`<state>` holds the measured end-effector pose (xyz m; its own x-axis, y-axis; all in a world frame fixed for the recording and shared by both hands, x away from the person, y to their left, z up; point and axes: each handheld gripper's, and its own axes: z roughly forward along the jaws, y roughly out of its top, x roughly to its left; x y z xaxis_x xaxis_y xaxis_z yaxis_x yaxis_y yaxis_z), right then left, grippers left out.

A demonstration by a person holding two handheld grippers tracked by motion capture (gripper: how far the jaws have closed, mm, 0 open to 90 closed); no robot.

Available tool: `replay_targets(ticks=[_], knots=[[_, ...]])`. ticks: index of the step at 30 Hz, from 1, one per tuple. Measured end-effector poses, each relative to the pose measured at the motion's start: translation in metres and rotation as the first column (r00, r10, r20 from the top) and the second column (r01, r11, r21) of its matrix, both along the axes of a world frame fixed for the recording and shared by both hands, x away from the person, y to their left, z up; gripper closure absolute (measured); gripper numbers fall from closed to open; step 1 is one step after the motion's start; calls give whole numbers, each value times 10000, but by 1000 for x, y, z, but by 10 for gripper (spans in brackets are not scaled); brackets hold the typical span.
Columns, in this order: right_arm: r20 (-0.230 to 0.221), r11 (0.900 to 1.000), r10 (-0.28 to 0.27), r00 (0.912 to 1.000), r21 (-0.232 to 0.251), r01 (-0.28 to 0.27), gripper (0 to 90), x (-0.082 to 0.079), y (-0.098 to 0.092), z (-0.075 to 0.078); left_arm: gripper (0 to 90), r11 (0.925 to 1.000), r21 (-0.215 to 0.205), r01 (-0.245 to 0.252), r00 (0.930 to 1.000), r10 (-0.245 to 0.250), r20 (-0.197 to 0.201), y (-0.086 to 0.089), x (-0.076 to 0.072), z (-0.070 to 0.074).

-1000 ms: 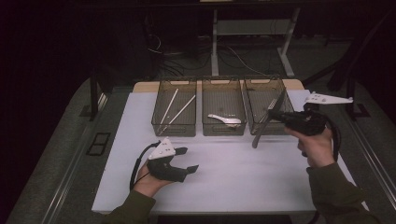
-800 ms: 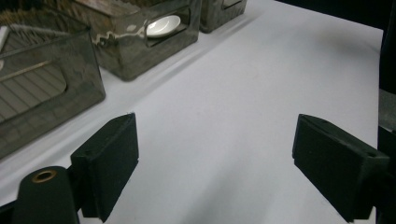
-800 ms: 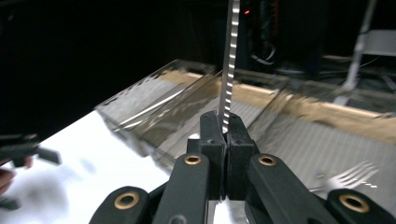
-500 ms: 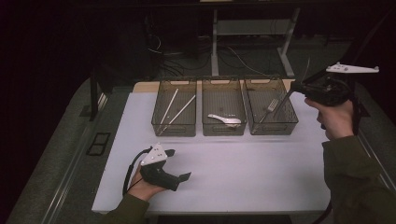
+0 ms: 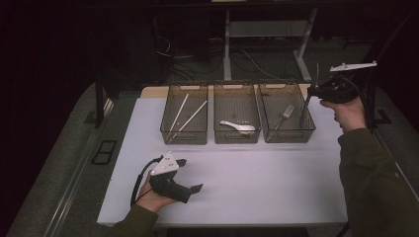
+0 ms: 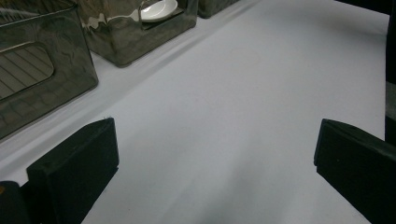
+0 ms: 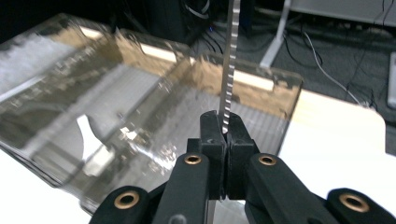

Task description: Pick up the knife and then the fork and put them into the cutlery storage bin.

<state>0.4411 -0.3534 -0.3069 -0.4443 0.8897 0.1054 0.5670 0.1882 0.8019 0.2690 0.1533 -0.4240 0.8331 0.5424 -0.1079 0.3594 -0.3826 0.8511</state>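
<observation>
My right gripper [image 5: 314,92] is raised by the far right corner of the right clear bin [image 5: 289,136], shut on a table knife [image 5: 305,112]. The knife stands nearly upright, its handle hanging below the jaws. In the right gripper view the serrated blade [image 7: 229,70] rises from my shut right gripper [image 7: 223,123] in front of that bin [image 7: 154,98]. My left gripper [image 5: 191,174] rests low at the table's front left. Its jaws have just been opening and stand wide with nothing between them, over bare white table [image 6: 219,116].
Three clear bins stand in a row at the back of the white table [image 5: 257,182]. The left one [image 5: 184,137] holds chopsticks [image 5: 191,115], the middle one [image 5: 236,138] a white spoon [image 5: 238,127], the right one a fork [image 5: 284,114]. Cables and desk legs lie beyond the table.
My right hand has carried the knife right and back, from the front of the right bin to its far right corner. The left gripper's jaws have spread wider.
</observation>
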Motion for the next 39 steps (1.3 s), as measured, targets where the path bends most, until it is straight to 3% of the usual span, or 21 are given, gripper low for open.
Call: replay_targets(ticks=[14,21,29,32,39], knots=[[-1341,9939,30,9910,-1092,-178,886,12,4,-23,0,9999,32,142,9998,-142,-103,-1,1,0],[-1210,9931,103,9926,-1147,-243,885,20,11,-29,0,9999,-5,167,9997,-168,-158,-1,2,-1],[-914,9903,216,9956,-1347,-338,880,38,34,-48,0,9998,22,219,9996,-219,-182,-2,3,-1],[-1145,9852,165,9933,-1677,-357,877,44,46,-60,0,9997,74,246,9995,-244,-187,-3,3,-2],[-1566,9818,209,9874,-1835,-499,851,53,68,-80,0,9995,118,287,9995,-285,-147,-3,3,-1]])
